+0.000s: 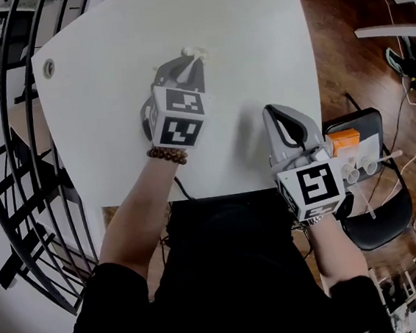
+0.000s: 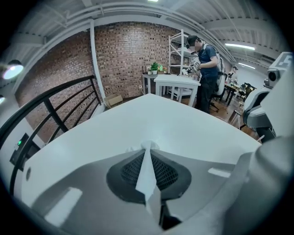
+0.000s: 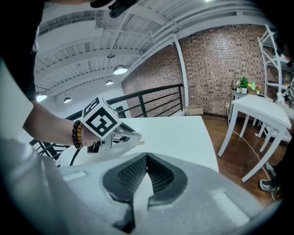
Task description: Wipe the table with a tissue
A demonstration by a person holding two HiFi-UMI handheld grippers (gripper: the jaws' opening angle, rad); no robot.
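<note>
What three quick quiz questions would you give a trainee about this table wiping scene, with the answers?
1. True or false: the left gripper is shut on a tissue.
2. The right gripper is: A) holding a tissue, B) shut with nothing in it, C) wide open.
3. Fill in: the table top is coloured ____.

Key: 1 true; 2 B; 3 white.

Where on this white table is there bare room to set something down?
Bare: the table beyond the left tool toward its far right corner, and the strip between that tool and the right tool. Crowded: around the tissue the left tool grips.
</note>
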